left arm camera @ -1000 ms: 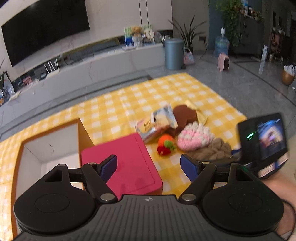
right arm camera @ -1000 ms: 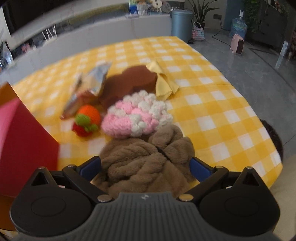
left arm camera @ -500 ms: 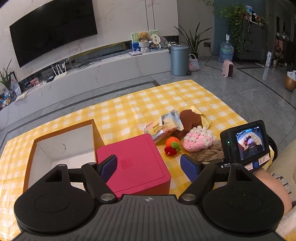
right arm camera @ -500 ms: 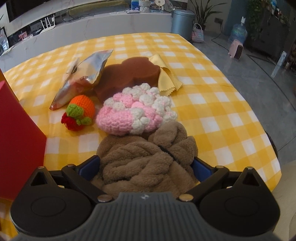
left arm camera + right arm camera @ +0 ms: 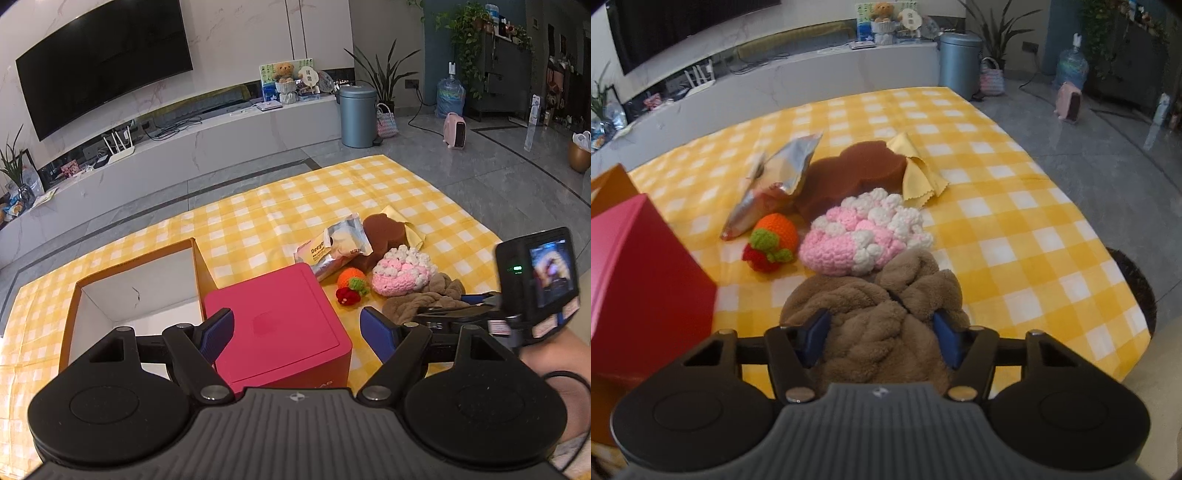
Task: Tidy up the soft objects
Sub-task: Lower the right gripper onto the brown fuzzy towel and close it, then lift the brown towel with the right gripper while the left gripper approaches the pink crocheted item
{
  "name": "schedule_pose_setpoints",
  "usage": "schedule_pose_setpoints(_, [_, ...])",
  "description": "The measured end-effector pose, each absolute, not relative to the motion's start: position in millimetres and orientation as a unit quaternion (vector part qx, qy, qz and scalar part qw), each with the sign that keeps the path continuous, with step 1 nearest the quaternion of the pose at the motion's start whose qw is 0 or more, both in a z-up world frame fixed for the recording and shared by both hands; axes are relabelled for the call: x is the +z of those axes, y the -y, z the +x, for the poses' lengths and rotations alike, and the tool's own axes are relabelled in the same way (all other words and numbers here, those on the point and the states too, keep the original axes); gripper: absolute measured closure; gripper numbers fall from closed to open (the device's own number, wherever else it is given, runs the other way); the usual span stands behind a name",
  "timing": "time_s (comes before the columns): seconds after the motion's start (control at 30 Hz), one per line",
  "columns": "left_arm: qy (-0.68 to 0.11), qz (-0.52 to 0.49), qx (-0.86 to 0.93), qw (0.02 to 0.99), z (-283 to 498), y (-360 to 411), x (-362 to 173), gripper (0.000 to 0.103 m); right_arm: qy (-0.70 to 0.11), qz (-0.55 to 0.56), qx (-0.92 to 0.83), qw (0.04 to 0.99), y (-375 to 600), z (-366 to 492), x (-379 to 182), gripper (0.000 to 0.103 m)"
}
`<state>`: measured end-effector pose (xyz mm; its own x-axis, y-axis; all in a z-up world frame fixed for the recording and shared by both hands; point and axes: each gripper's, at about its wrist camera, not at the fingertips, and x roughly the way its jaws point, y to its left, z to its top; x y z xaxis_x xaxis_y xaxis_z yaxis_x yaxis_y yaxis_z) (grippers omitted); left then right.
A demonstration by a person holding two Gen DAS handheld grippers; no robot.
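Note:
A brown fluffy cloth [image 5: 882, 314] lies at the near right of the yellow checked table; it also shows in the left wrist view [image 5: 424, 299]. My right gripper [image 5: 881, 338] is shut on it, both pads pressed into its sides. Behind it lie a pink-and-white crocheted piece [image 5: 864, 232], an orange-and-red crocheted fruit [image 5: 772, 240], a brown sponge [image 5: 849, 177], a yellow cloth [image 5: 916, 173] and a silver snack bag [image 5: 775, 181]. My left gripper [image 5: 297, 334] is open and empty above a pink box [image 5: 277, 325].
An open cardboard box [image 5: 136, 280] with a white inside stands left of the pink box. The table's right edge [image 5: 1126, 295] drops to a grey floor. A TV wall and low cabinet stand far behind.
My right gripper's fingers have closed in from the sides onto the brown fluffy cloth. The left gripper has pulled back and risen a little, still open.

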<state>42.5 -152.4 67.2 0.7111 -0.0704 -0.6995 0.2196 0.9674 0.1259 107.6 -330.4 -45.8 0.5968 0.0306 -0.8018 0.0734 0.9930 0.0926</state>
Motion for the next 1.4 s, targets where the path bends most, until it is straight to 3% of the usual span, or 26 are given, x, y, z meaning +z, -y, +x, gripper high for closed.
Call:
schedule_pose_setpoints(0.43, [-0.392,0.102,-0.096,0.909,53,156,51,0.012,-0.411,0.081,-0.003,0.908,342,90,-25,0.045])
schedule_pose_setpoints(0.83, [-0.44,0.079,-0.169,0.878,131,225,13,0.014,-0.309,0.148,-0.139,0.929,403,61,2,0.045])
schedule_pose_setpoints(1.0, [-0.461,0.072,-0.193,0.863,163,260,-18,0.014,-0.313,0.155,-0.17,0.922,415,61,-2,0.045])
schedule_pose_setpoints(1.33, [-0.465,0.17,-0.185,0.849,177,304,-70,0.014,-0.334,0.172,-0.173,0.91,423,69,-13,0.045])
schedule_pose_setpoints(1.4, [-0.46,0.175,-0.181,0.851,180,308,-75,0.014,-0.327,0.174,-0.173,0.912,423,66,-11,0.061])
